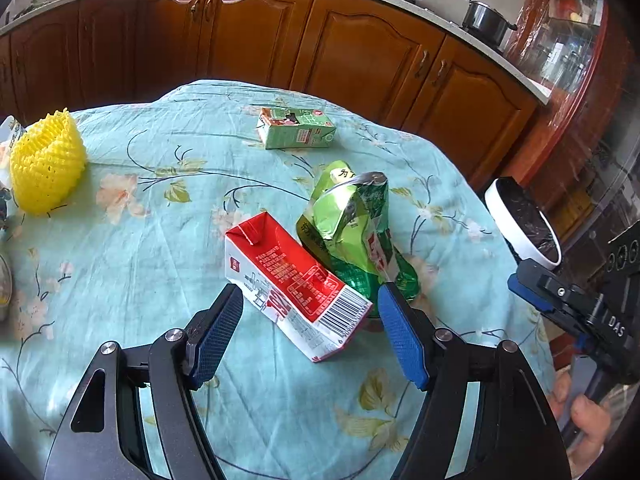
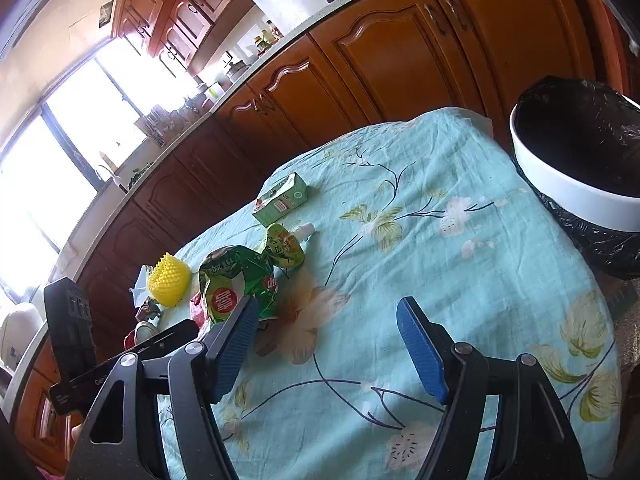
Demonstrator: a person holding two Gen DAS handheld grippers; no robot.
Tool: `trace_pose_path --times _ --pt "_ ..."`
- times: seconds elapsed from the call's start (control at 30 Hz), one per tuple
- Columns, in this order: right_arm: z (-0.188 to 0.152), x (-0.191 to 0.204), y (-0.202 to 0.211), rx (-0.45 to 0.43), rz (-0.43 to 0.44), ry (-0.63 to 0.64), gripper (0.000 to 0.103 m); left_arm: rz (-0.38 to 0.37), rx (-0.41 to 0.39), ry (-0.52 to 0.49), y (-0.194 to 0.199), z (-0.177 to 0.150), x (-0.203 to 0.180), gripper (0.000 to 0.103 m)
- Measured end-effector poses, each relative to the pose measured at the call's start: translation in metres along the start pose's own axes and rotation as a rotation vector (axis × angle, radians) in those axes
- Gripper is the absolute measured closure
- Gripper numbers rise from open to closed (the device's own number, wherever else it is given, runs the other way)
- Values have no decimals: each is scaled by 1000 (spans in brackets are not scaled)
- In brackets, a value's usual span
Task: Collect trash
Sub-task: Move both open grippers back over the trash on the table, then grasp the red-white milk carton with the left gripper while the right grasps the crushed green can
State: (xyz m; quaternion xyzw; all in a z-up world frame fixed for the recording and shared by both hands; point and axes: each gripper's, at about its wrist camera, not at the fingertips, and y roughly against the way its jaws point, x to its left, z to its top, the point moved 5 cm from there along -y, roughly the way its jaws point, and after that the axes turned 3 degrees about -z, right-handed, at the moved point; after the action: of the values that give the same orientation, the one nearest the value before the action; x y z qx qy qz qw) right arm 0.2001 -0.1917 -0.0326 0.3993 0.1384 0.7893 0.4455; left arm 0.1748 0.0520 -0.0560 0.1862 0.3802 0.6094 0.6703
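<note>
A kitchen with brown cabinets [image 1: 360, 52] frames a table under a blue flowered cloth [image 1: 140, 240]. Off its edge stands a white bin [image 2: 568, 192] lined in black. The left claw [image 1: 310, 332] hangs open around the near end of a red-and-white carton [image 1: 296, 284], pads not touching it; the carton lies flat beside a crumpled green bag [image 1: 356, 228]. It looks empty, so probably light and easily crushed; gripping across its narrow sides seems best. The right claw [image 2: 326, 344] gapes over bare cloth.

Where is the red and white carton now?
In the left wrist view, the red and white carton lies on the tablecloth, just ahead of the open left claw, against the green bag.
</note>
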Motion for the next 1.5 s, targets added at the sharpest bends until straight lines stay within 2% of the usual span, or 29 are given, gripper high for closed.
trace_pose_path --times 0.13,0.33,0.5,0.63,0.73,0.97,1.07,1.3,1.5 --pt "-2 8 -6 11 5 12 29 -13 -2 9 0 -1 9 29" --pt "-7 23 -21 43 33 30 29 37 -2 -3 14 -2 31 29" --pt "-12 44 -38 78 67 72 29 55 14 26 23 -8 60 29" --pt "-10 66 -54 98 81 133 29 47 13 51 29 -11 68 29" --pt "-6 82 -68 107 82 180 22 43 13 50 32 -13 69 29" --pt "-10 114 -106 160 17 357 21 35 15 61 35 -12 72 29" --pt "-9 107 -107 146 -16 368 22 22 24 76 33 -12 74 29" --pt "7 50 -81 105 -22 189 26 -14 84 77 10 -15 62 28" --pt "13 3 -67 86 -49 46 27 -52 90 78 -4 -7 48 25"
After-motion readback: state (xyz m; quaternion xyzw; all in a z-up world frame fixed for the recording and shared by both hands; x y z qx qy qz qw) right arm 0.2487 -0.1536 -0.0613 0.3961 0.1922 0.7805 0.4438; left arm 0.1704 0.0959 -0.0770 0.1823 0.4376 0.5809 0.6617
